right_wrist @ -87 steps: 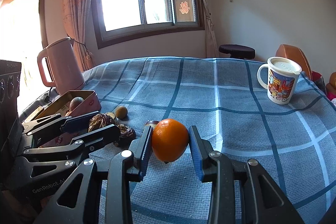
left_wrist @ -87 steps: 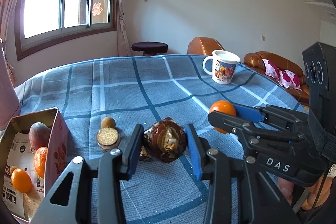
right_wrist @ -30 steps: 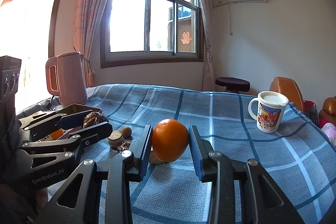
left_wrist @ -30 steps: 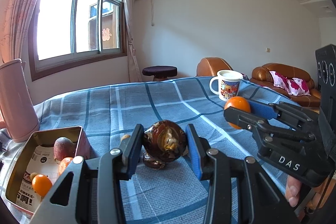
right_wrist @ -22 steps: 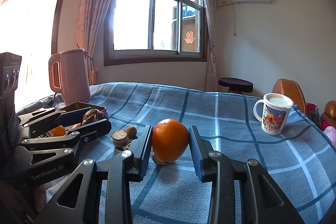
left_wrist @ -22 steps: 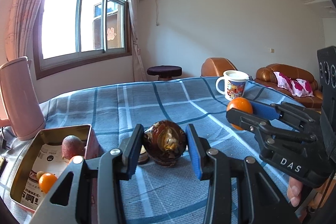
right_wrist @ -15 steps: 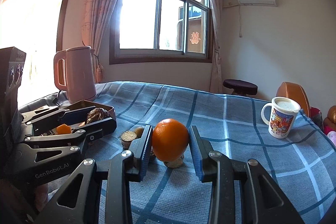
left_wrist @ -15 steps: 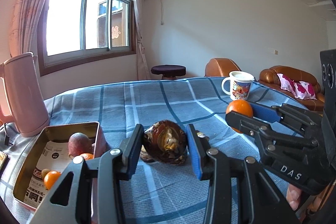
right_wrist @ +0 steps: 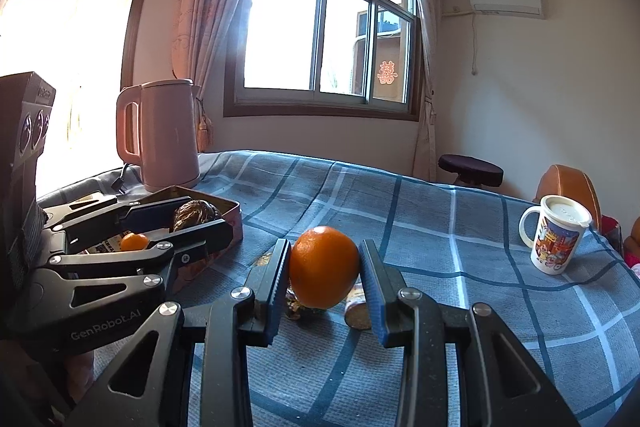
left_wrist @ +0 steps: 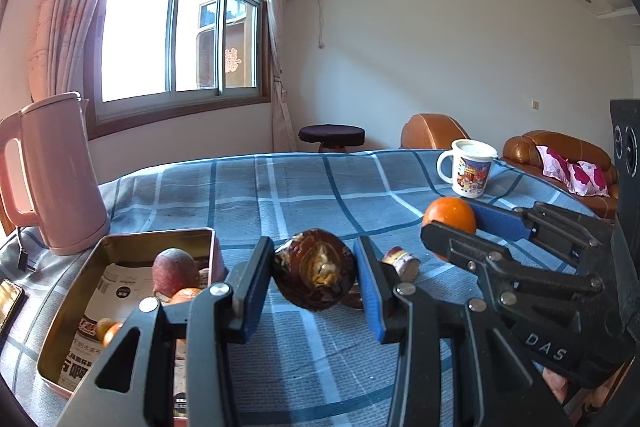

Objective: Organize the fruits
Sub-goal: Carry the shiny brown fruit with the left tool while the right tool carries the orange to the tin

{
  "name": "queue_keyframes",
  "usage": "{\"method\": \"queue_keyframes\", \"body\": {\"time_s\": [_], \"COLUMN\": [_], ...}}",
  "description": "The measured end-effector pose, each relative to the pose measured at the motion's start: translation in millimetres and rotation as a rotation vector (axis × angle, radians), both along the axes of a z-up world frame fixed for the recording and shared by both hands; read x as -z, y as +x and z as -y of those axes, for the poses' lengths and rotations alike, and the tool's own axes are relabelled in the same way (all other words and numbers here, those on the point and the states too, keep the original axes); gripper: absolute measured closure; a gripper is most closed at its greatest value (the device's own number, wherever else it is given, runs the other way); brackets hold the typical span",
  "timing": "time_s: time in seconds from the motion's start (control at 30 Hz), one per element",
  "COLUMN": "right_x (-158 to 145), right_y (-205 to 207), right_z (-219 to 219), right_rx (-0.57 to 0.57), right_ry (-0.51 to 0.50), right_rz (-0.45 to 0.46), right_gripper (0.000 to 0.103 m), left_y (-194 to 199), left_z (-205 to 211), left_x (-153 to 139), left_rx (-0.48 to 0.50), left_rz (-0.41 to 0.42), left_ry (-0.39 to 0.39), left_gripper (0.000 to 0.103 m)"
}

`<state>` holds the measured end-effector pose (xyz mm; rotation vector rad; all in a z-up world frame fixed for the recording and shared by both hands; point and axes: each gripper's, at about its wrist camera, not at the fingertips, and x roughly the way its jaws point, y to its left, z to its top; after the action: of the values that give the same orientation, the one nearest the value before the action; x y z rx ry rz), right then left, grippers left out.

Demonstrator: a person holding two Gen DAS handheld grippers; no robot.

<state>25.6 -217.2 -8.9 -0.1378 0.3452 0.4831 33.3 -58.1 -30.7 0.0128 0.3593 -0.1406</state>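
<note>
From the left wrist view, the left gripper (left_wrist: 316, 277) has its jaws closed on a dark brown shiny fruit (left_wrist: 315, 275), held up in the air above the blue checked cloth on the bench (left_wrist: 304, 195). The tin box (left_wrist: 132, 247) sits near the left edge of the bench, just beside the pink kettle (left_wrist: 56, 175), and it already has a reddish fruit (left_wrist: 176, 269) and some small oranges (left_wrist: 185, 295) inside. A small cut piece (left_wrist: 402, 263) lies on the cloth just behind the jaws. The right gripper (left_wrist: 452, 227) shows on the right side with an orange (left_wrist: 450, 217) in it. To do this step well, I think the brown fruit should go over an open spot in the box, get lowered close to the bottom, and only then be let go, so it does not bump the fruits already there. From the right wrist view, the right gripper (right_wrist: 325, 279) has its jaws closed on the orange (right_wrist: 324, 273), also up off the cloth. The left gripper (right_wrist: 200, 217) is over by the tin box (right_wrist: 228, 205) with the brown fruit (right_wrist: 196, 213). The mug (right_wrist: 558, 235) stands well apart, near the right edge. I think the orange should wait its turn so the two grippers do not knock together over the box.
</note>
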Motion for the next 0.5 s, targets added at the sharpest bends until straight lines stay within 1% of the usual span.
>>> {"method": "queue_keyframes", "body": {"time_s": [0.5], "right_x": [2.5], "right_y": [2.7], "right_z": [-26.3], "right_rx": [-0.049], "right_ry": [-0.019], "right_rz": [-0.011], "right_gripper": [0.066], "left_y": [0.0], "left_z": [-25.1], "left_x": [1.4], "left_rx": [-0.047], "left_rz": [-0.015], "left_ry": [-0.016], "left_gripper": [0.06]}}
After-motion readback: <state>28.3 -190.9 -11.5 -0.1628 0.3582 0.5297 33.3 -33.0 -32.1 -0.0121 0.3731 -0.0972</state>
